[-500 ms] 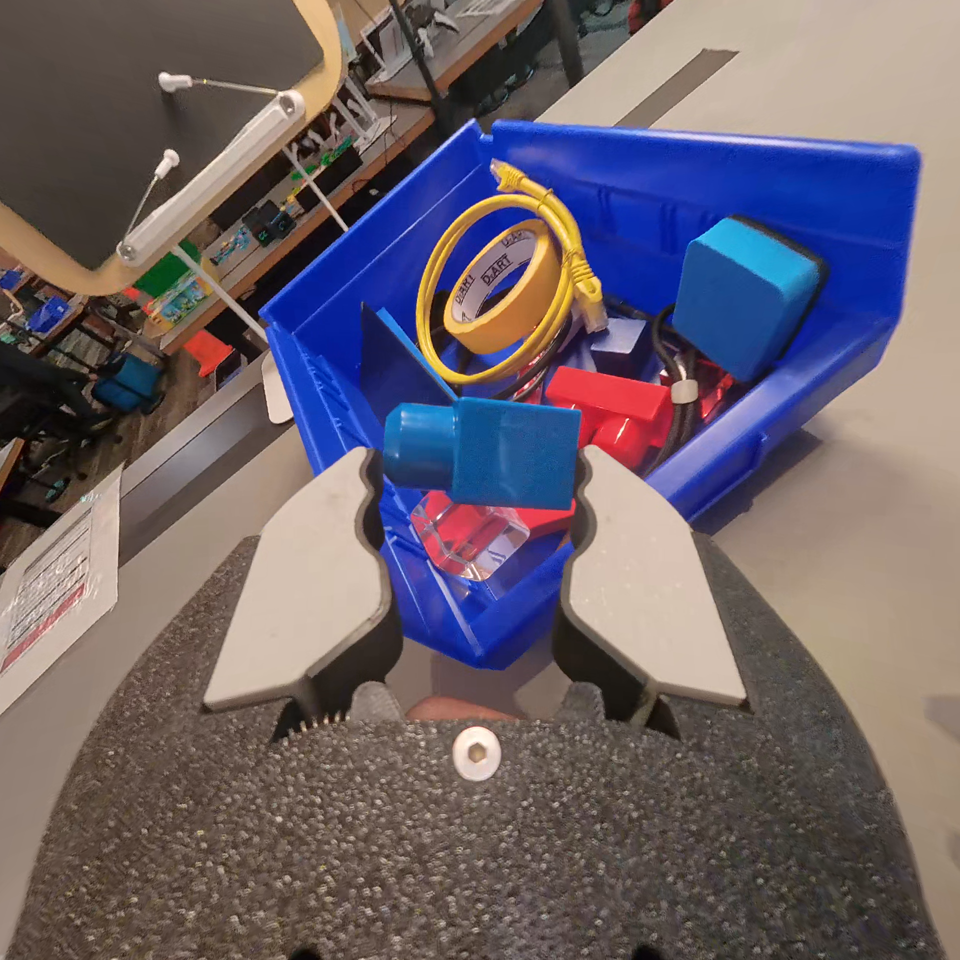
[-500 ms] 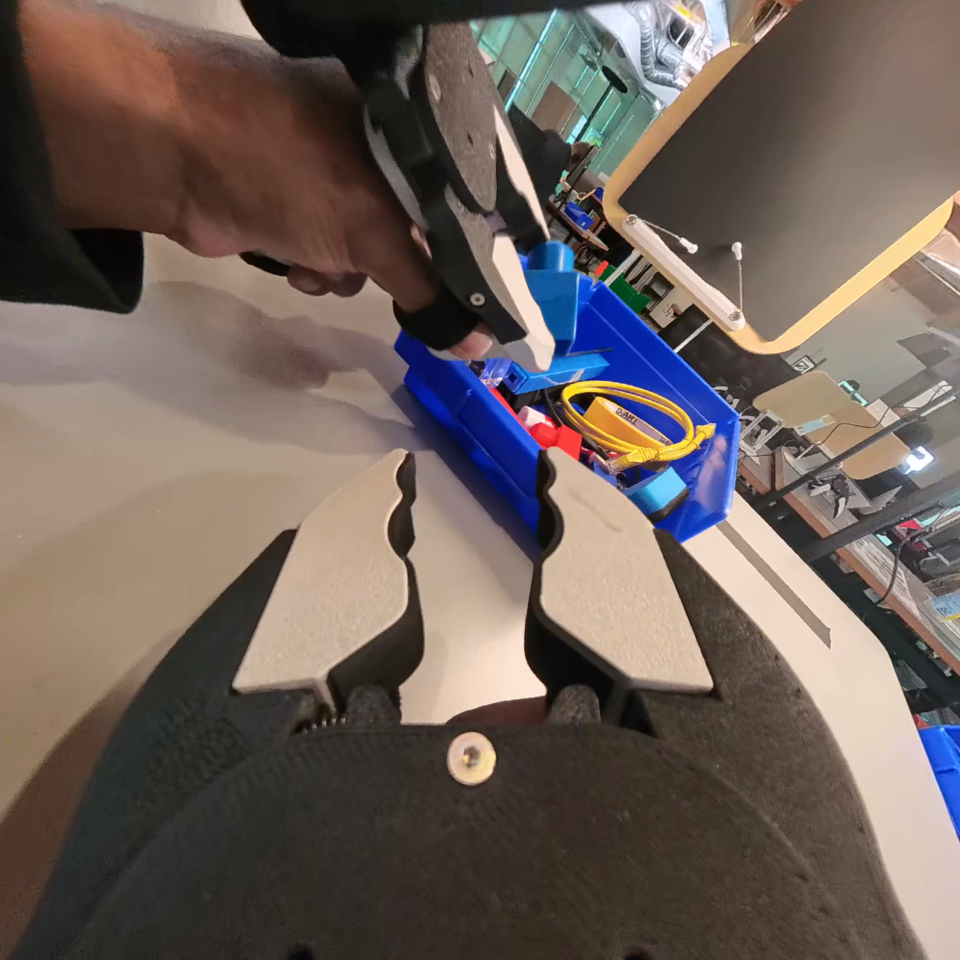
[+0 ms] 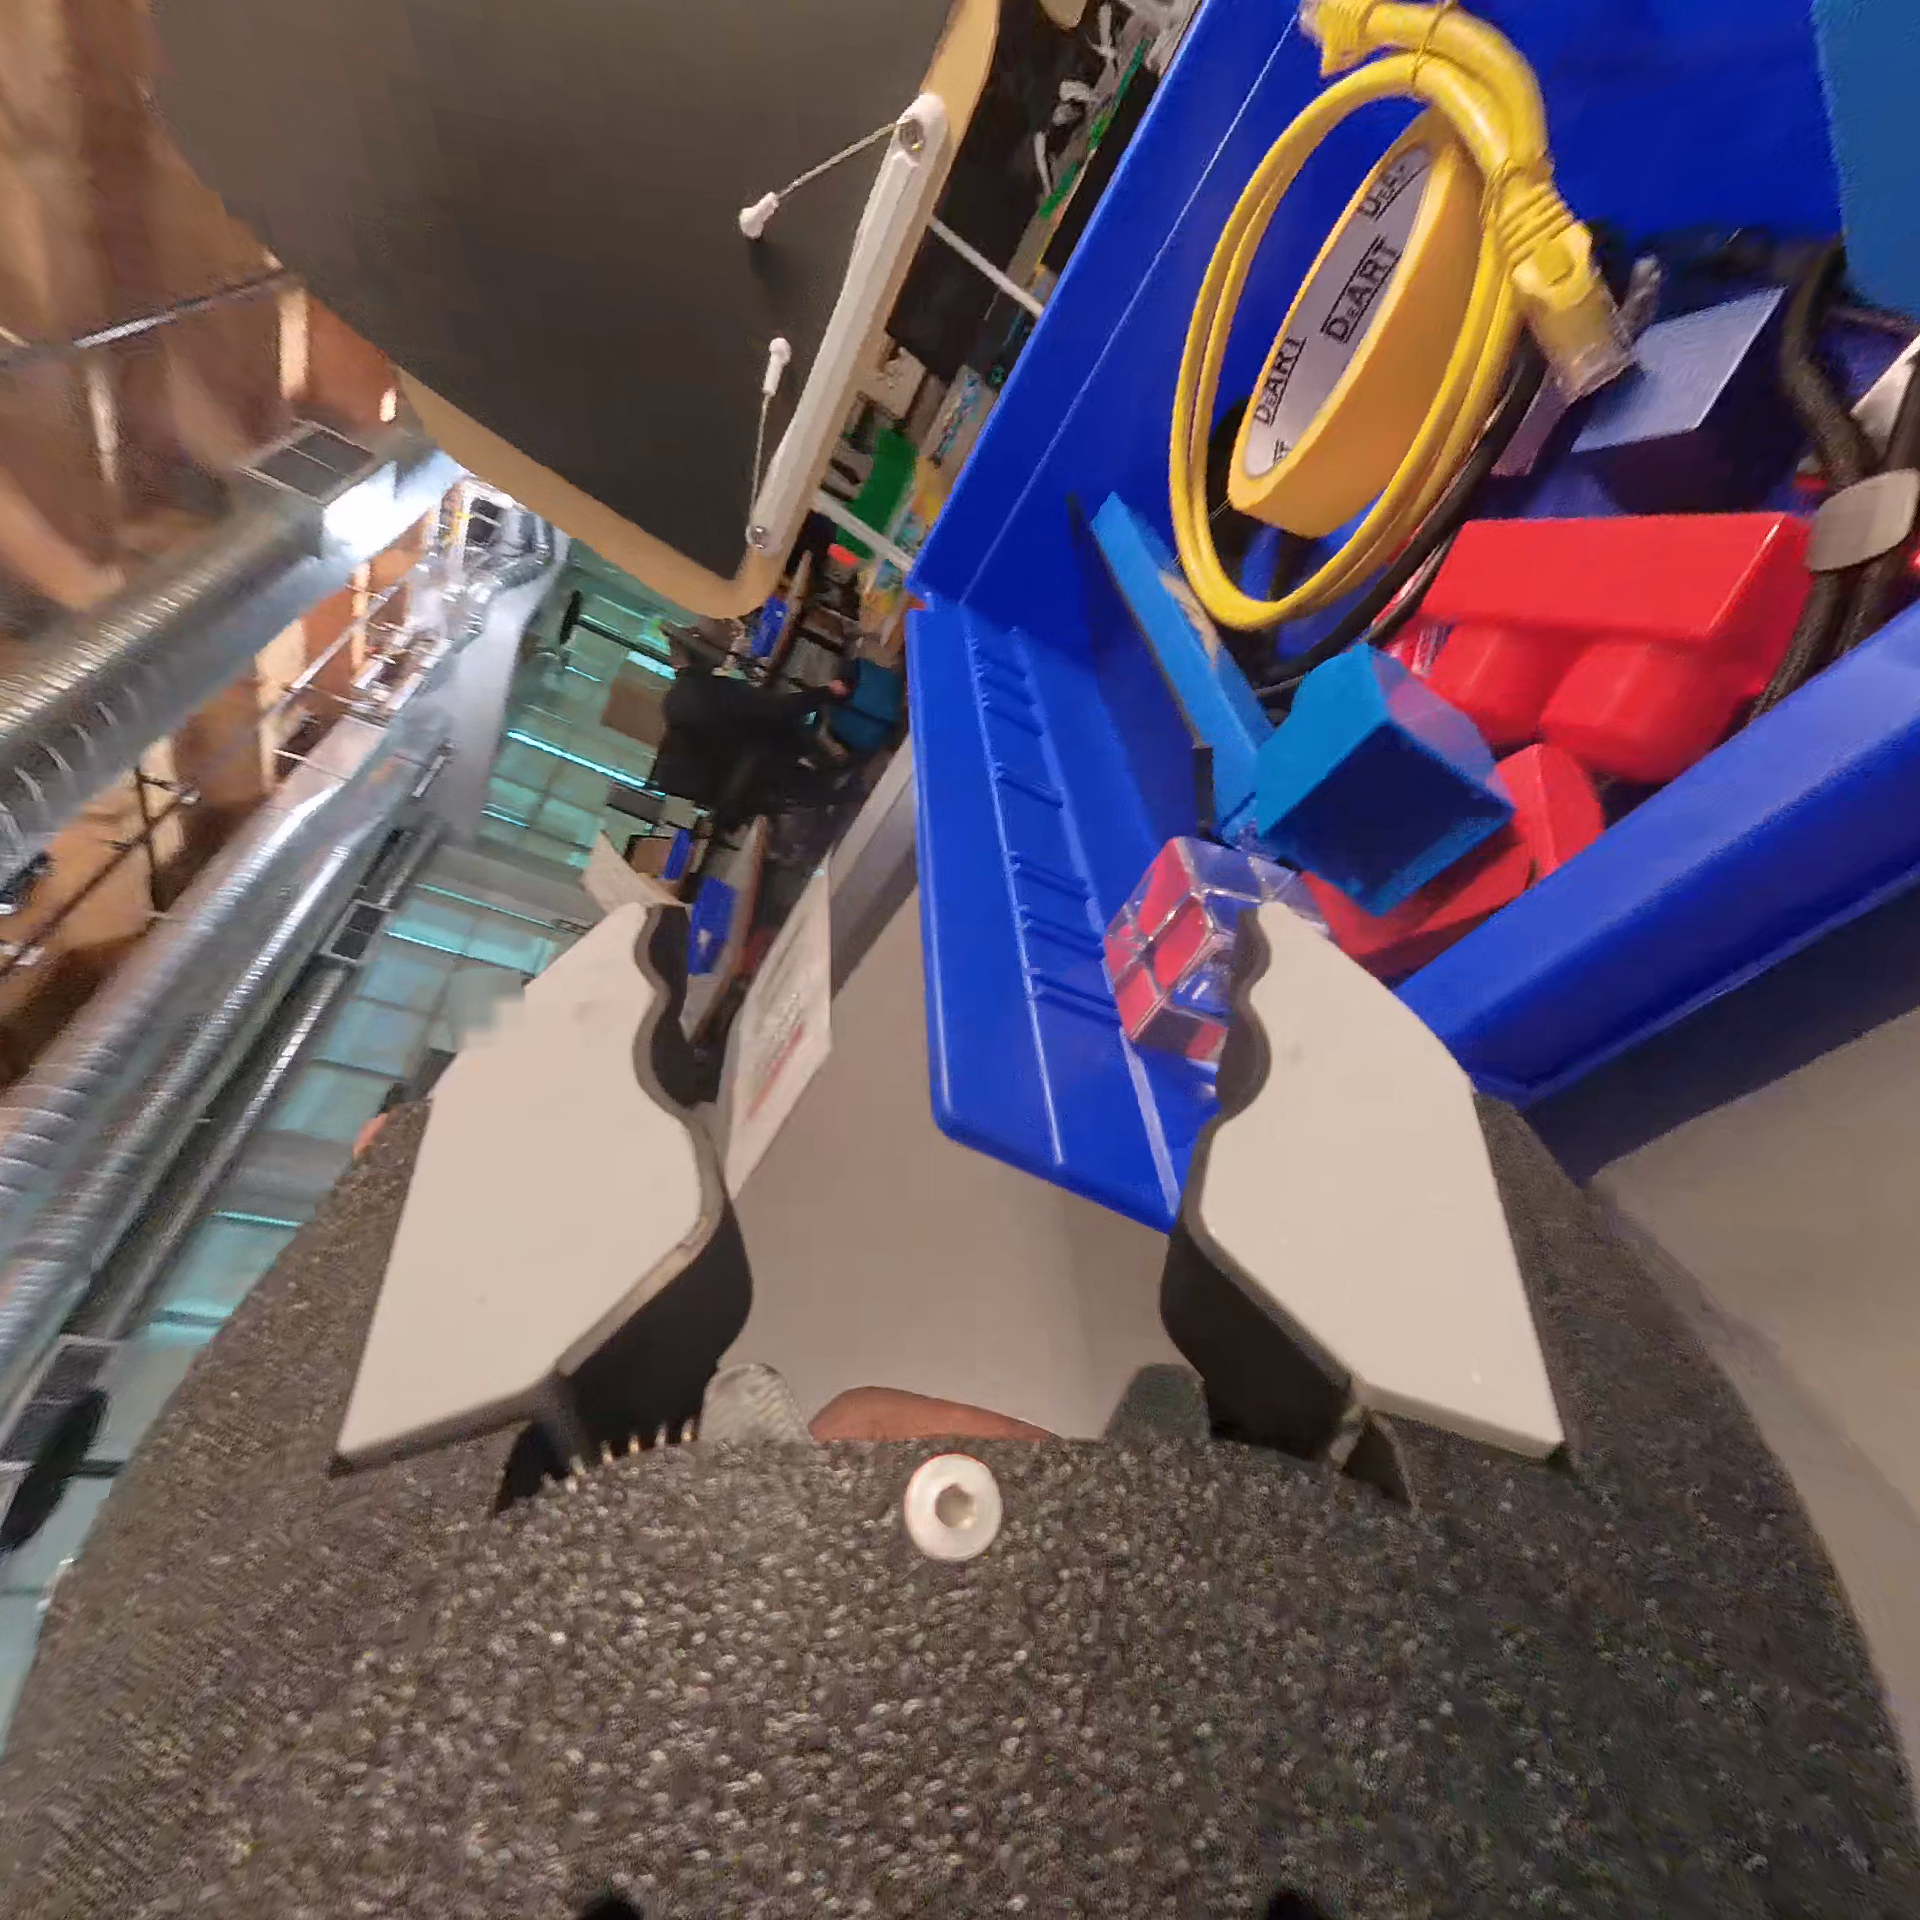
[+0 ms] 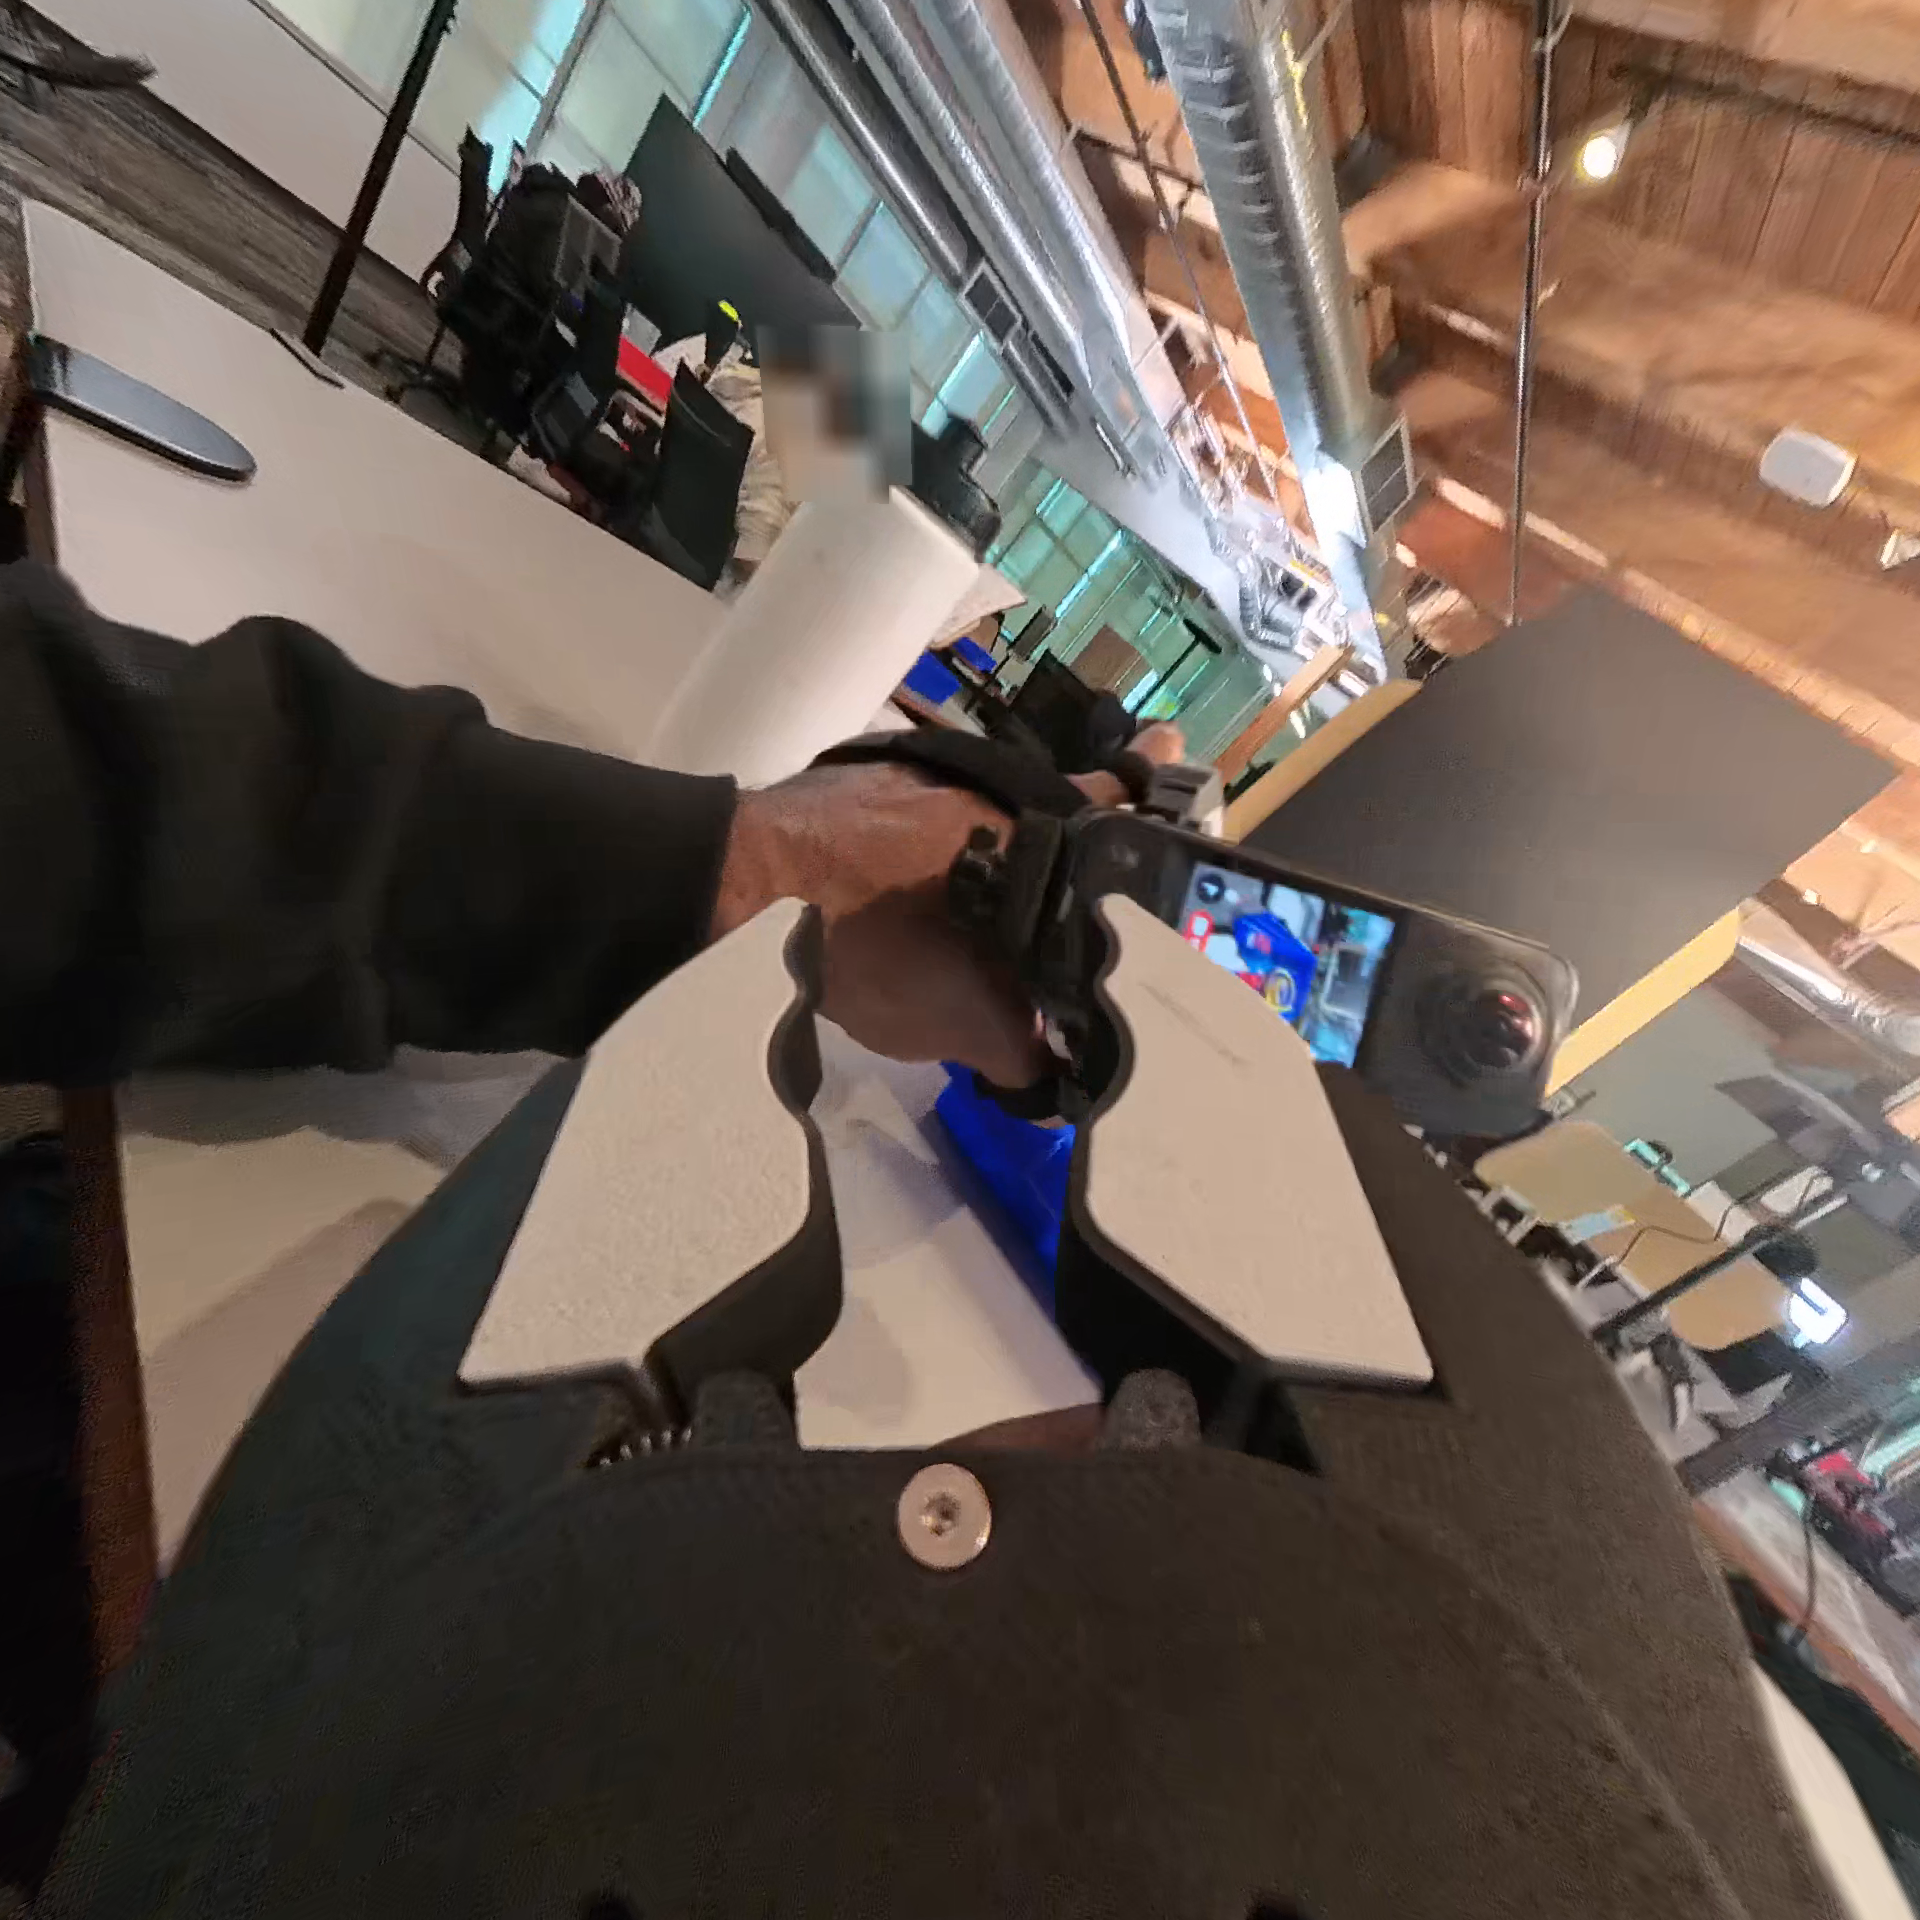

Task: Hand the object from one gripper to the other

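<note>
1. Half a second ago your left claw (image 3: 956,956) clamped the blue block; now its jaws stand wide apart with nothing between them, and both cameras have swung up toward the ceiling.
2. You find the blue block (image 3: 1382,774) just ahead of the left claw's right fingertip, lying in the blue bin (image 3: 997,831) on the red pieces (image 3: 1621,644), beside the clear cube (image 3: 1174,966).
3. Its square end faces your left claw and slightly right; its long axis seems to run away from the claw into the bin, though the round end is hidden, so you cannot be sure.
4. Your right claw (image 4: 951,961) is also apart and empty, looking at your left hand (image 4: 883,914) and the camera (image 4: 1351,977) on that gripper; only a sliver of the bin shows beyond its tips, over the desk (image 4: 312,1195).
5. By this look the handover is not done: neither claw holds the object. I judge you are back at the pick-up step.
6. Next, you need one claw lowered over the block, jaws straddling its flat sides, then closed before presenting it to the other.
</note>
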### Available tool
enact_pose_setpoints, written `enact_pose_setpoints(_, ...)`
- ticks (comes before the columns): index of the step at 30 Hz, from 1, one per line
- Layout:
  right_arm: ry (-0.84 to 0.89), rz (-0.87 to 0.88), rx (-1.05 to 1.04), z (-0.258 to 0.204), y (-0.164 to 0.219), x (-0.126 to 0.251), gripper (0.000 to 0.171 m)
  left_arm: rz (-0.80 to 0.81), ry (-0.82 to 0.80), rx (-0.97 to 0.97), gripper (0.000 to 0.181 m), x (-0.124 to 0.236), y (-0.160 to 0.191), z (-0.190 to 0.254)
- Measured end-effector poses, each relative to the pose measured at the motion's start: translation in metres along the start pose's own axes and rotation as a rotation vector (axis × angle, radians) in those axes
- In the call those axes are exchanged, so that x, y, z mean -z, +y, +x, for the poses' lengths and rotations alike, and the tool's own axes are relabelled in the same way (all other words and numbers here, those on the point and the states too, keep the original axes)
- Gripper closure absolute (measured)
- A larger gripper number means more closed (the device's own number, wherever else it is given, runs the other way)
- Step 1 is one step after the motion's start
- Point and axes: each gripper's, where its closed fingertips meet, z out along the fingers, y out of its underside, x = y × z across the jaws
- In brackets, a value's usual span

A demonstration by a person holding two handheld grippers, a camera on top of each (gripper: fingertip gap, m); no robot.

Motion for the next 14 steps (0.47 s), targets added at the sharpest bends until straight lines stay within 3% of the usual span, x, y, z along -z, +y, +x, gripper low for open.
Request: enact_pose_setpoints(14, -0.048, -0.096, -0.147, 0.001, 0.019, -0.003, 0.119, -0.056, -0.132, -0.116, 0.076, -0.003, 0.005, -0.009)
